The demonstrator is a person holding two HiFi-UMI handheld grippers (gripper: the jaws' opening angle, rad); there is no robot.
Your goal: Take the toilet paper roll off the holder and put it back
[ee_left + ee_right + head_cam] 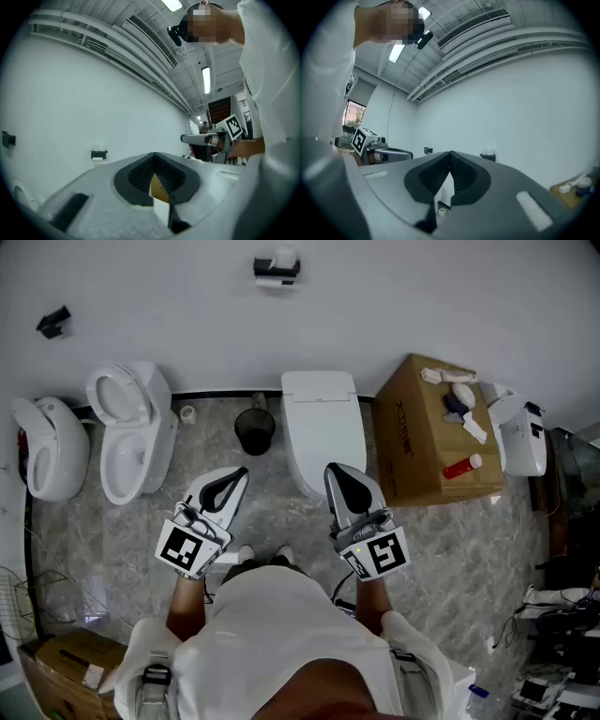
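Jaws together, left gripper, right gripper level

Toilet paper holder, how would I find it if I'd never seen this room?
Find the big white wall. On it, above the closed toilet, is the toilet paper holder. It carries a white roll; the other black wall fitting, far left, is bare.

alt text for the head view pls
A person holds a left gripper and a right gripper, both shut and empty, toward a white wall bearing the toilet paper holder. A toilet stands ahead, a cardboard box to its right.
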